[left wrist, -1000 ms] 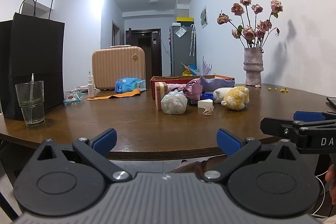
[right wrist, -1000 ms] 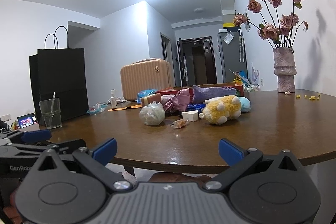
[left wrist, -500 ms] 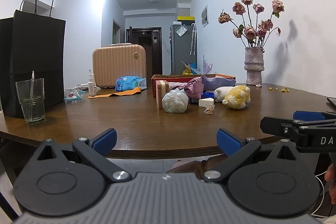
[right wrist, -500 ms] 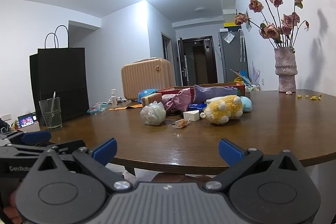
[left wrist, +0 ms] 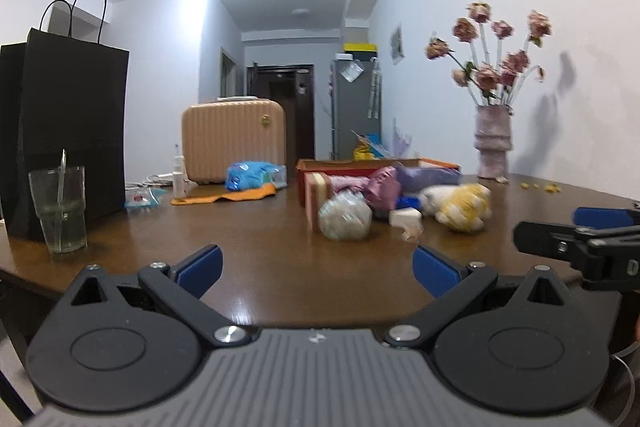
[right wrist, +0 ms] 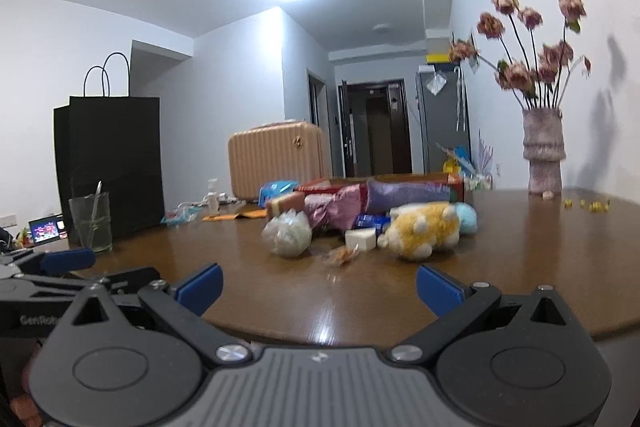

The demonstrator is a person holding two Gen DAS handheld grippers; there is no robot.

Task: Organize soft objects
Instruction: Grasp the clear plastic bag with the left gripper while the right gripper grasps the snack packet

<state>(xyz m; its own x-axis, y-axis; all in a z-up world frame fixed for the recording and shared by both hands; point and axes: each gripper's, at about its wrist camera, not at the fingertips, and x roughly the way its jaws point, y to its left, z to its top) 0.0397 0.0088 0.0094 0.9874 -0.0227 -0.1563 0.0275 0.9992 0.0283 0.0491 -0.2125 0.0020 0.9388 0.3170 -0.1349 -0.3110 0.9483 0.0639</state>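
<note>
A heap of soft things lies mid-table before an orange-red box (left wrist: 376, 167): a yellow and white plush toy (left wrist: 464, 207) (right wrist: 424, 231), a clear bag of stuffing (left wrist: 346, 217) (right wrist: 287, 235), a pink cloth bundle (left wrist: 382, 185) (right wrist: 334, 207), a purple cloth (right wrist: 406, 193), a sponge block (left wrist: 316, 191) and a small white block (right wrist: 360, 239). My left gripper (left wrist: 316, 267) is open and empty over the table's near edge. My right gripper (right wrist: 318, 287) is open and empty, also at the near edge, short of the heap.
A round brown table (left wrist: 248, 247). A black paper bag (left wrist: 64, 131) and a glass with a spoon (left wrist: 60, 207) stand left. A peach suitcase (left wrist: 232, 143) is at the back. A vase of dried roses (left wrist: 494, 143) stands at the right.
Both grippers have risen and moved forward toward the table, so the heap looks nearer. Both stay open and empty.
</note>
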